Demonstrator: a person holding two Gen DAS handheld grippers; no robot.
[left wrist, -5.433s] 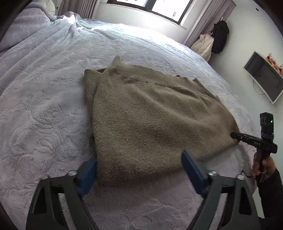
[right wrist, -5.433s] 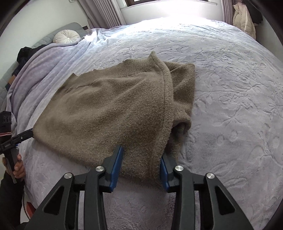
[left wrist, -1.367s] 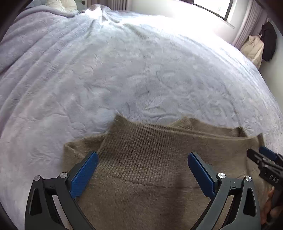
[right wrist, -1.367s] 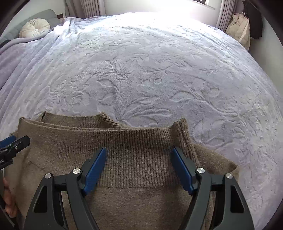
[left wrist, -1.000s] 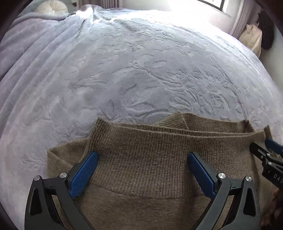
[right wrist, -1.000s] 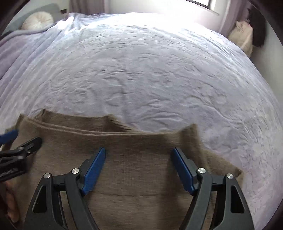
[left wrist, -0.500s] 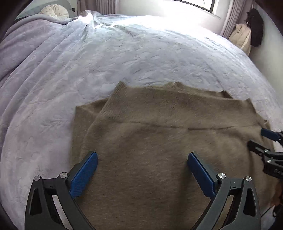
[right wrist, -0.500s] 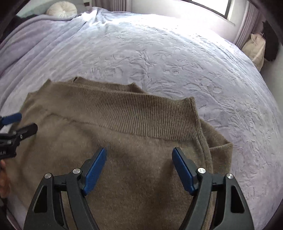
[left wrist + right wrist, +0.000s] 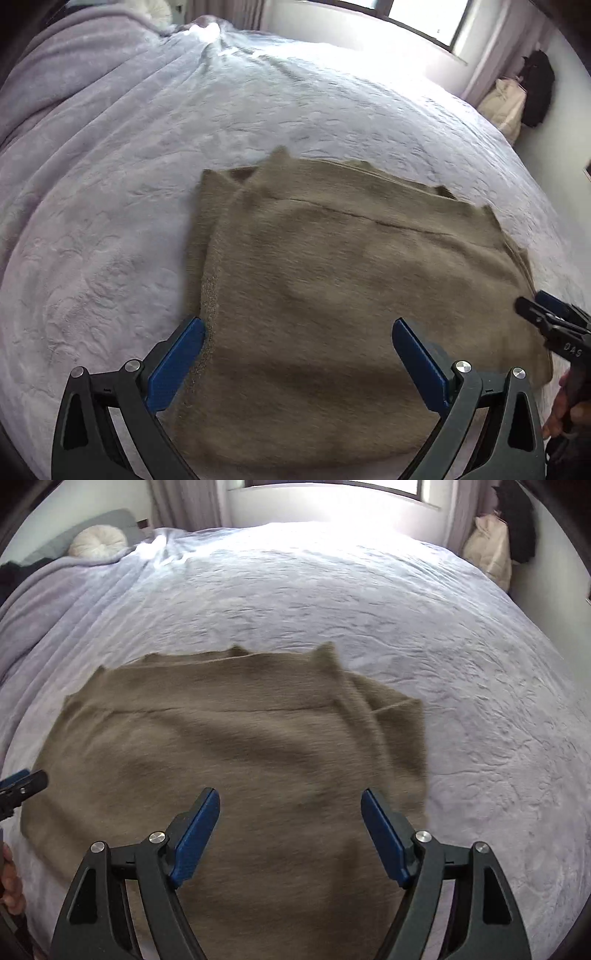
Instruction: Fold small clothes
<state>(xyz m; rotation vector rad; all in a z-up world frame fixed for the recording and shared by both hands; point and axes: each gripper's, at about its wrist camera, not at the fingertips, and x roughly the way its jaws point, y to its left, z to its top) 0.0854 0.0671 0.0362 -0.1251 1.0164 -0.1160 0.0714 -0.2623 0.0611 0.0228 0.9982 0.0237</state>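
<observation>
Both hand-held grippers (image 9: 298, 363) (image 9: 290, 832) wide apart, empty

Open bed all around, one sweater in the middle

The bed (image 9: 369, 602) lies bare and wide past the folded brown sweater (image 9: 236, 746), right up to the round cushion (image 9: 98, 541) at the headboard and the bags (image 9: 491, 548) by the far wall. Nothing sits on the cover to the sweater's right or beyond its ribbed edge. The left gripper (image 9: 297, 360) hangs spread over the sweater's near left part, the right gripper (image 9: 290, 834) spread over its near right part, nothing between either pair of fingers (image 9: 195, 832). Each gripper's tip pokes into the other's view at the sweater's side edge.
</observation>
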